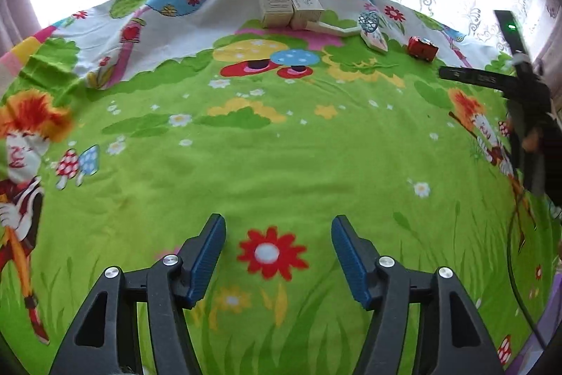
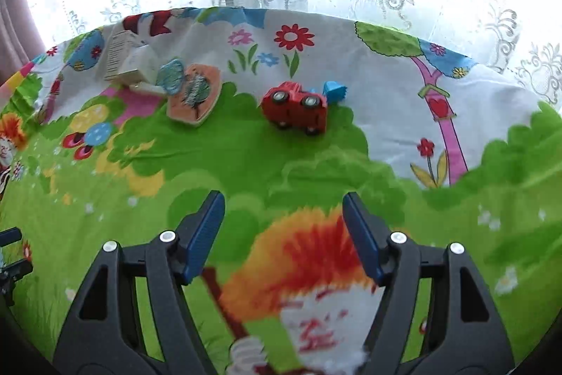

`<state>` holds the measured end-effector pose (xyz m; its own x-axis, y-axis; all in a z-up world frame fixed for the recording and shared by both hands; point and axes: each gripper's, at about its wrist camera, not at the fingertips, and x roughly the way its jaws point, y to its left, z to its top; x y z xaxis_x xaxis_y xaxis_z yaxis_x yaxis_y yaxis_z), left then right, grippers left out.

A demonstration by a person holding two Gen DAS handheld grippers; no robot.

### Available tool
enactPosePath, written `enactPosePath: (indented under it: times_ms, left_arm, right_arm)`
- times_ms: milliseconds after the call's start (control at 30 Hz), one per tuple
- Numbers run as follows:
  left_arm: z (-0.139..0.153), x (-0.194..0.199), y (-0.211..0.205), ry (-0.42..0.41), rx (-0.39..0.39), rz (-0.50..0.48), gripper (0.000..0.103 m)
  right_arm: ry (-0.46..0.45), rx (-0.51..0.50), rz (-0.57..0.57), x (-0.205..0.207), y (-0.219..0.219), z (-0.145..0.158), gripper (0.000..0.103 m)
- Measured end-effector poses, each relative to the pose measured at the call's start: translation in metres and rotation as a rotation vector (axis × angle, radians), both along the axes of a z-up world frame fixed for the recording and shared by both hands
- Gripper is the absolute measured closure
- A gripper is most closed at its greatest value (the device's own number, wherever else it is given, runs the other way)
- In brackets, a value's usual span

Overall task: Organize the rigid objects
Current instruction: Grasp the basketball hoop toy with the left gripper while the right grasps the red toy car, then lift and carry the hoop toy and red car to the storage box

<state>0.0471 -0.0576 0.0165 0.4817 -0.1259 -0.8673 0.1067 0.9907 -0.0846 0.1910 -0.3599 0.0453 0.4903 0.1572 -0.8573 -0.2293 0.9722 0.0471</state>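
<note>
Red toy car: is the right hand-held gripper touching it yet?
Apart. The right wrist view shows the open right hand-held gripper with a wide stretch of bare green cloth between its fingertips and the red toy car.

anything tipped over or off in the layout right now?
Yes: the red toy car lies on its side, wheels facing the right wrist camera, apart from the other items. The two cartons stand upright at the far edge, with the flat tree-picture piece lying beside them. Both grippers, left and right, are open and empty.
</note>
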Motion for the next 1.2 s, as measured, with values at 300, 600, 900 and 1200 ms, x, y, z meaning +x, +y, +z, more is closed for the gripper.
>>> enactPosePath:
  times_ms: [300, 600, 900, 1200]
  left_arm:
    - [0.012, 0.09, -0.057, -0.09, -0.043, -0.162, 0.037]
    - [0.016, 0.192, -0.138, -0.198, 0.125, -0.351, 0.035]
    - [-0.014, 0.246, -0.172, -0.093, 0.132, -0.302, 0.025]
    - [-0.006, 0.16, -0.143, -0.087, 0.078, -0.36, 0.044]
  right_arm:
    - [0.02, -0.017, 0.064, 0.064, 0.013, -0.022, 0.033]
    - [-0.064, 0.056, -0.068, -0.006, -0.013, -0.007, 0.045]
    - [-0.087, 0.154, -0.153, -0.095, -0.028, 0.011, 0.044]
    - [-0.083, 0.15, -0.128, -0.166, -0.013, 0.019, 0.044]
